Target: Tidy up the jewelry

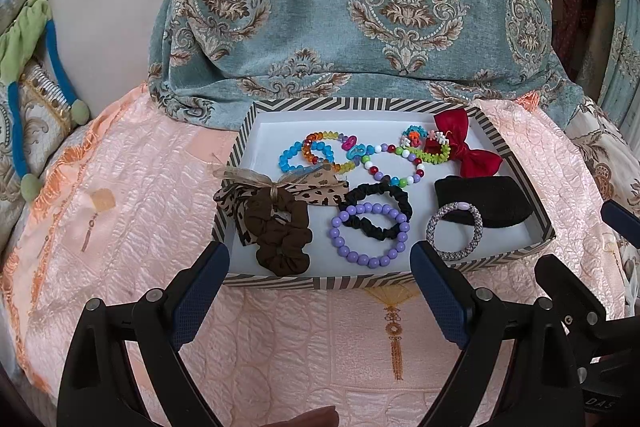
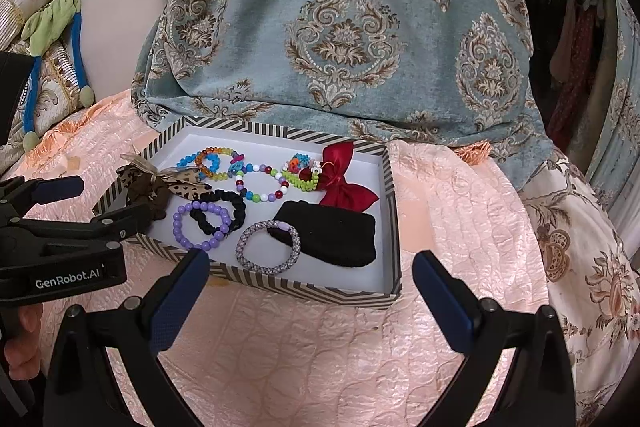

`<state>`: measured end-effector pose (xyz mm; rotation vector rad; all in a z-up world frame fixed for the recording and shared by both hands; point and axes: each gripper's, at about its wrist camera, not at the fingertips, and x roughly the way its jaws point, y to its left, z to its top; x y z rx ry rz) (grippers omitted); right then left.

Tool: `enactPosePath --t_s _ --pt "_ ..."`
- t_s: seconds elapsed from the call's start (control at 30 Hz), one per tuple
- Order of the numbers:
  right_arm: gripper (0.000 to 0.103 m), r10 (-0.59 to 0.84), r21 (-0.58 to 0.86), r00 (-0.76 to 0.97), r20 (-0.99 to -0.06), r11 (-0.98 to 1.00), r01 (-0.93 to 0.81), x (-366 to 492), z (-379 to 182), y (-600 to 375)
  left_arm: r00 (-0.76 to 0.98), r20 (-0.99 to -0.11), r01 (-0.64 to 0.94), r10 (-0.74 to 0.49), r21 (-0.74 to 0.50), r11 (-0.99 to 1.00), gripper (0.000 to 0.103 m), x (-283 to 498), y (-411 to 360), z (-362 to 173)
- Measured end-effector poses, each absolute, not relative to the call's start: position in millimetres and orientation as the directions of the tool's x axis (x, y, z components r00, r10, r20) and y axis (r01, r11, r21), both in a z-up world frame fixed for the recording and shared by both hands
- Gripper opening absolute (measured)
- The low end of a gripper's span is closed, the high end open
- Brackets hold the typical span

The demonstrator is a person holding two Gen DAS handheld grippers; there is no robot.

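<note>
A striped shallow box lies on the pink bedspread. In it lie a purple bead bracelet, a black scrunchie, a brown scrunchie with a leopard bow, a grey beaded bracelet, a black pouch, a red bow and several coloured bead bracelets. My left gripper is open and empty just before the box's near edge. My right gripper is open and empty at the near right corner.
A blue-green patterned cushion leans behind the box. A blue and green cord hangs at the left by a patterned bolster. The left gripper's body reaches in from the left in the right wrist view. Pink bedspread surrounds the box.
</note>
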<state>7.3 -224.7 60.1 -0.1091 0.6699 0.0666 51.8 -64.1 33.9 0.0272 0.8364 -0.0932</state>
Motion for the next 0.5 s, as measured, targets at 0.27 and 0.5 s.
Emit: enactPosePath --t_s 0.27,0.5 --pt "0.103 0.026 -0.08 0.782 -0.623 0.992 -0.097 7.5 59.4 -224.4 0.666 -0.743 0.094 -0.072 -0.012 0.996 0.079 51.9 -63.9 33.8" --pt "0.103 0.027 -0.079 0.781 -0.624 0.992 -0.098 7.6 58.1 -224.8 0.665 -0.744 0.09 -0.072 -0.017 0.996 0.079 52.5 -64.8 32.6"
